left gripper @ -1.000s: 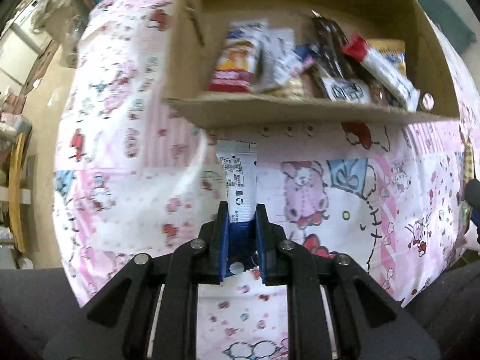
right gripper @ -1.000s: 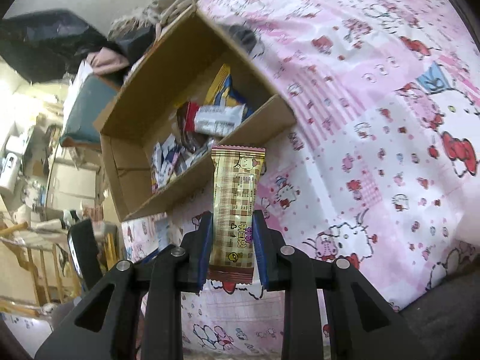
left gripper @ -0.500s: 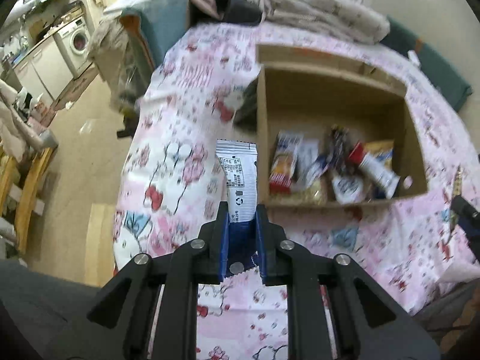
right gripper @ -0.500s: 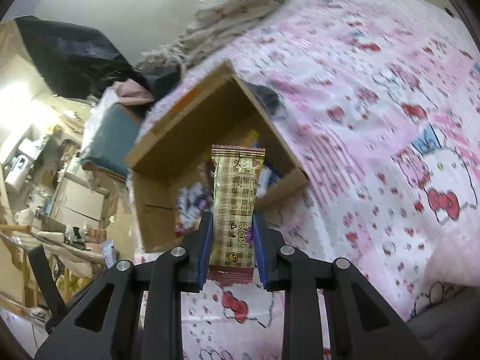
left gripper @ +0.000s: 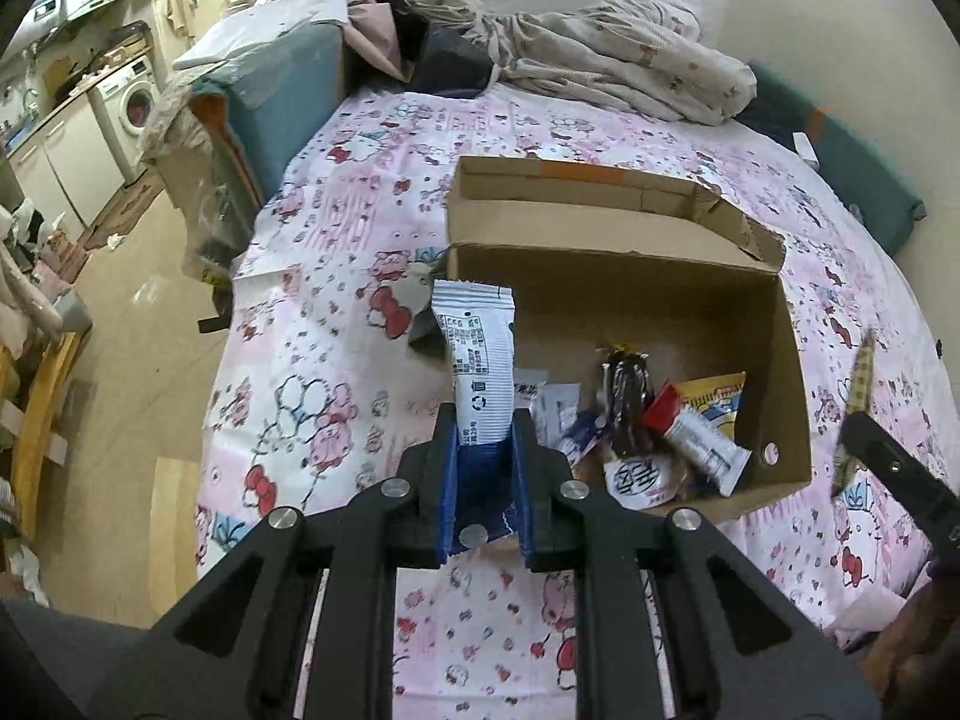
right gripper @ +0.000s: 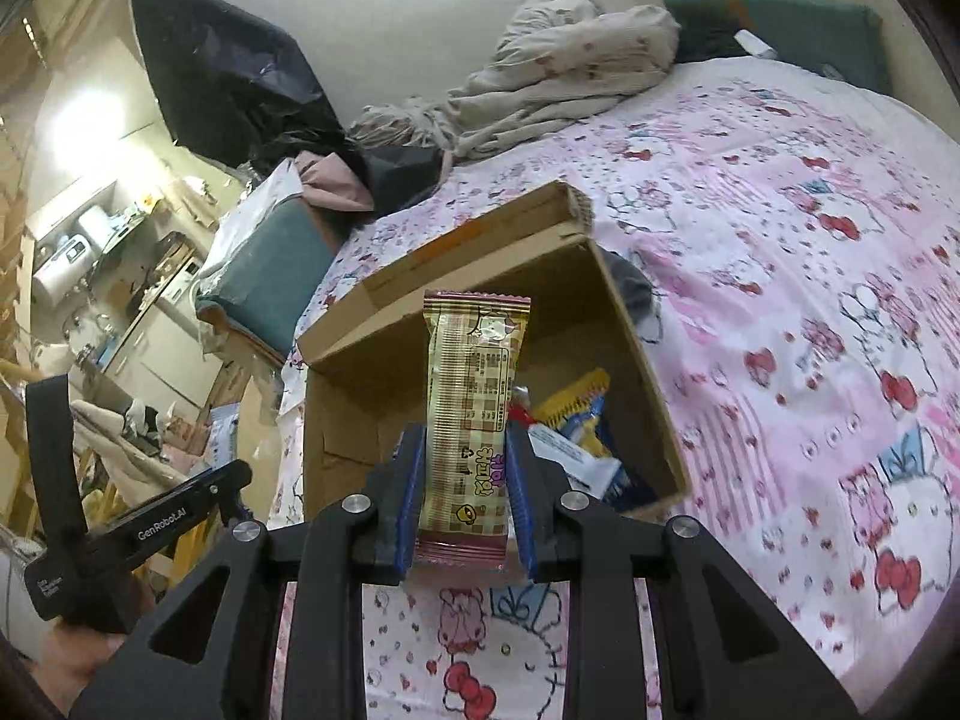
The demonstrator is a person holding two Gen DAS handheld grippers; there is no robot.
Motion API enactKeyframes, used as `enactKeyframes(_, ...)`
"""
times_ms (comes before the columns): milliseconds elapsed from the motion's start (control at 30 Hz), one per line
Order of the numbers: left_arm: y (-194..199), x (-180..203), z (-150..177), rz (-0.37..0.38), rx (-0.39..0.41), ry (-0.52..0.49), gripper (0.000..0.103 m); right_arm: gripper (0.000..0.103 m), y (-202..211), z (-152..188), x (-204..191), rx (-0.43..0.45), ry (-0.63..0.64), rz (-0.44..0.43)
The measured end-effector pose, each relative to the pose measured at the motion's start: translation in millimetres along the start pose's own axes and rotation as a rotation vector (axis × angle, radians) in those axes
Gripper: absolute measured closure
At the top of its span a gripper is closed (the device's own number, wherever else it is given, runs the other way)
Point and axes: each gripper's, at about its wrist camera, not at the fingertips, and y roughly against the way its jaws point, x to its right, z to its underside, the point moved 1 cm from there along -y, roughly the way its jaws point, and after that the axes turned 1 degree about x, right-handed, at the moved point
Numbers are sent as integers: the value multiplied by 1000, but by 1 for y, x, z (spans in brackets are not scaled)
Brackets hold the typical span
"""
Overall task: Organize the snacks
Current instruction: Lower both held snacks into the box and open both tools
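Observation:
My left gripper (left gripper: 483, 426) is shut on a white and blue snack packet (left gripper: 477, 360), held upright in front of the open cardboard box (left gripper: 786, 360). Several snack packets (left gripper: 660, 444) lie in the box. My right gripper (right gripper: 465, 444) is shut on a beige plaid snack bar (right gripper: 474, 396), held upright above the near side of the same box (right gripper: 642, 372). Snacks (right gripper: 576, 432) show in the box's right corner. The right gripper also shows at the right edge of the left wrist view (left gripper: 888, 468), and the left gripper at the left edge of the right wrist view (right gripper: 156, 522).
The box stands on a bed with a pink Hello Kitty sheet (left gripper: 336, 312). A crumpled blanket (left gripper: 600, 72) and dark clothes lie at the head. A teal cushion (left gripper: 282, 102) and the floor (left gripper: 120, 396) are to the left, beyond the bed's edge.
Both grippers have risen and pulled back from the box, still holding their snacks. The box now looks smaller and more of the bed and room shows.

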Motion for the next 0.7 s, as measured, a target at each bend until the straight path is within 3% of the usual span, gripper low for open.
enactKeyframes(100, -11, 6, -7, 14, -12, -12, 90, 76, -16, -6, -1, -19, 17, 9)
enactKeyframes(367, -49, 21, -15, -33, -41, -60, 90, 76, -68, -8, -3, -113, 90, 60)
enactKeyframes(700, -91, 23, -13, -58, -98, -44, 89, 75, -96, 2, 6, -213, 6, 36)
